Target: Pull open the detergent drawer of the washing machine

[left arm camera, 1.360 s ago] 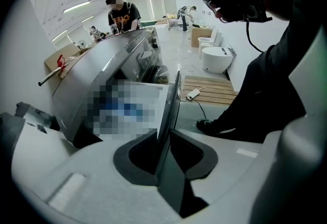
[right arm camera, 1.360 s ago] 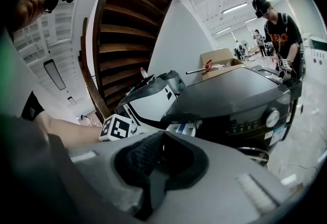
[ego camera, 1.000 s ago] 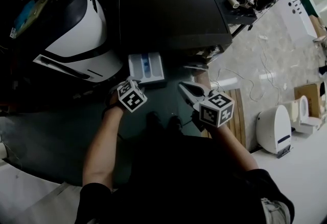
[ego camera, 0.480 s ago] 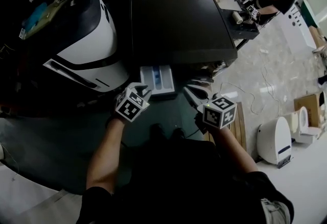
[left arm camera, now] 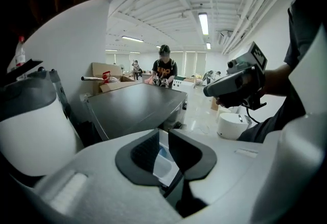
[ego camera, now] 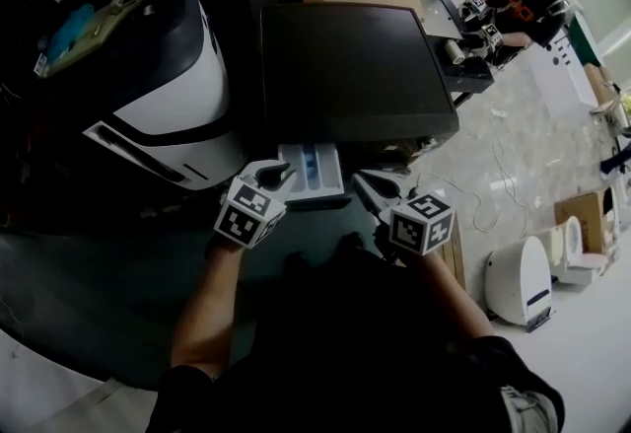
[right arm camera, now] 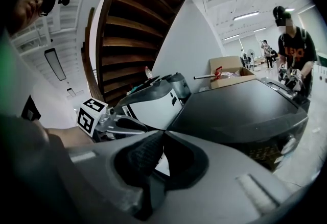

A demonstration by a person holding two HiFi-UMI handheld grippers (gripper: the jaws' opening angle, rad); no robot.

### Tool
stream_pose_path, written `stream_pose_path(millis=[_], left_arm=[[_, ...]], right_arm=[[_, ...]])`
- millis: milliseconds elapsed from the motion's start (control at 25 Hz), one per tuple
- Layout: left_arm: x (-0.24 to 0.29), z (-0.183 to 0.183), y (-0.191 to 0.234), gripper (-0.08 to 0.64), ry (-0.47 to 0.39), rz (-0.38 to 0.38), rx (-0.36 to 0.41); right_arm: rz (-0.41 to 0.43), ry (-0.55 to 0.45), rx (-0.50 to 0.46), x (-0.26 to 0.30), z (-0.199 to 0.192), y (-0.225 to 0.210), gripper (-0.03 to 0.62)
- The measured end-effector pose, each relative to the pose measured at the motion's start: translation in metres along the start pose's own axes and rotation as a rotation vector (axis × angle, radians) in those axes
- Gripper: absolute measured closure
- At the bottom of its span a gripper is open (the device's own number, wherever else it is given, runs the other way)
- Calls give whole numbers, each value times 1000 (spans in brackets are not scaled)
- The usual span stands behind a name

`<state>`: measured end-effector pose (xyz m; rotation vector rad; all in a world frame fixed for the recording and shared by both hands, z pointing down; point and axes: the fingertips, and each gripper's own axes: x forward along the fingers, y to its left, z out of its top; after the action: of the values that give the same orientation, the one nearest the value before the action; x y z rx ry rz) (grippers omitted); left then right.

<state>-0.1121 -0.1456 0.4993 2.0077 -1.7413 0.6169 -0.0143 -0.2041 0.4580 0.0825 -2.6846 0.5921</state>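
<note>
Head view: detergent drawer (ego camera: 314, 171) out; left tongs (left arm camera: 163, 131) just closing, narrowly apart, empty; right tongs (right arm camera: 163, 132) together.

Floor (ego camera: 523, 140): pale stone-like tiles on the right side, a darker area at 8 o'clock.
12 o'clock: a washing machine (ego camera: 345, 66) with a dark top stands on the floor.
10 o'clock: a white and black machine (ego camera: 163, 101), just beside the washing machine.
3 o'clock: thin cables (ego camera: 491, 180) lie loose on the tiles; a cardboard box (ego camera: 584, 209) near the edge.
4 o'clock: a white rounded appliance (ego camera: 518, 278); a wooden slatted board (ego camera: 456, 253) near it.
</note>
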Motion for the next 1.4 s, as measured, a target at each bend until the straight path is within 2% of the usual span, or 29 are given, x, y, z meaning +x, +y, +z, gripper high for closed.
stream_pose_path(millis=[360,640,920,1120,1400], left_arm=[[9,42,24,508,-93,97,-95],[36,87,27,518,-174,230,-201],[50,120,9,529,-240,388,-289],[39,123,-2,535,-270,502,-344],[13,114,0,541,-297,561,-372]], right_arm=[[49,-14,-36,13,37,-45,589],[140,10,-80,3,59,-95,589],[209,55,-86,-14,59,-156,589],[278,72,-115,-18,61,-164,589],[293,38,-148,-13,80,-148,589]])
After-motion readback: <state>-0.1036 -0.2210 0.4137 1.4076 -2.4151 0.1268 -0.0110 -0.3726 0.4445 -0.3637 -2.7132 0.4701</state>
